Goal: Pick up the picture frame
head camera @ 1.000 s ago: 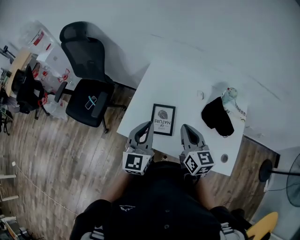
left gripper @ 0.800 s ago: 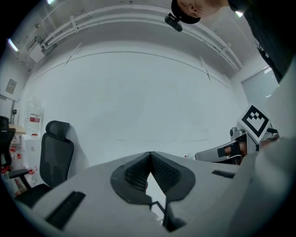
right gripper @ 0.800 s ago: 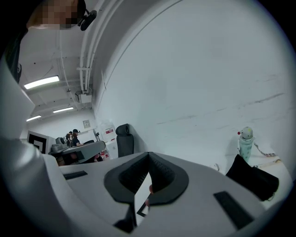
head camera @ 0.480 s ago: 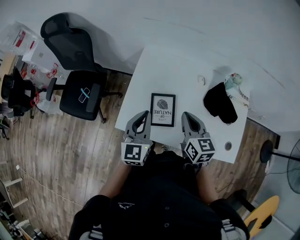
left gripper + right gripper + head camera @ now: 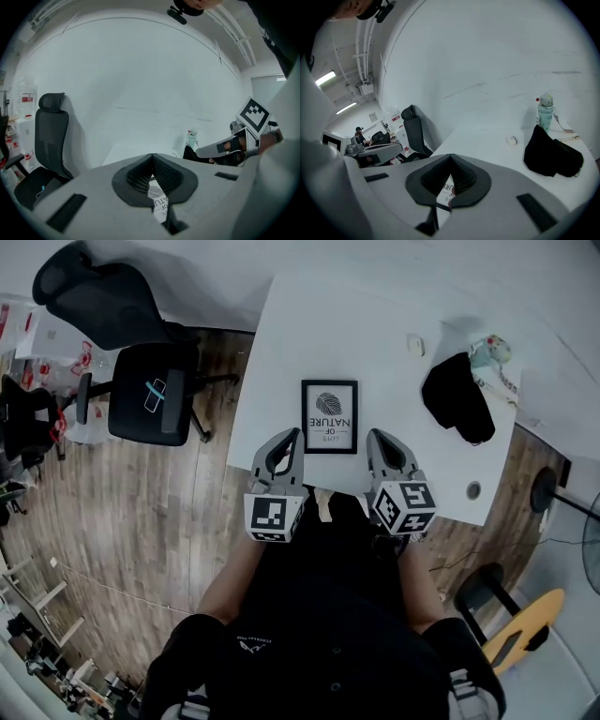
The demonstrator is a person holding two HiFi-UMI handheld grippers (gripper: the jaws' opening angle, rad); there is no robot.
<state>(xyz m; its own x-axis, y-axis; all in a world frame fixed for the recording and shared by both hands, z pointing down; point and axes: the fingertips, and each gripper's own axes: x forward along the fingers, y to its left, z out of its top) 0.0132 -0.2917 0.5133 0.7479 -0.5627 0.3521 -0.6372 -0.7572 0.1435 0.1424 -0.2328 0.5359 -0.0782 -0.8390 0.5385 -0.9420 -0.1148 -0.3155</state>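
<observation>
A black picture frame (image 5: 329, 416) with a white print lies flat on the white table (image 5: 375, 324), near its front edge. My left gripper (image 5: 289, 437) hovers just left of the frame's near corner, and my right gripper (image 5: 379, 437) just right of it. Both point away from the person and slightly down, with nothing held. In the left gripper view the left gripper (image 5: 152, 159) has its jaws together, and a strip of the picture frame (image 5: 157, 200) shows below them. The right gripper (image 5: 450, 159) looks the same, jaws together over the picture frame (image 5: 446, 188).
A black cloth bag (image 5: 457, 397), a pale green bottle (image 5: 491, 351) and a small white object (image 5: 414, 343) sit at the table's far right. A black office chair (image 5: 150, 395) stands on the wooden floor to the left. A round cable hole (image 5: 473, 490) is near the right front corner.
Both grippers have sunk toward the table and moved forward, so their tips now flank the frame's near end. The frame has not moved on the table.
</observation>
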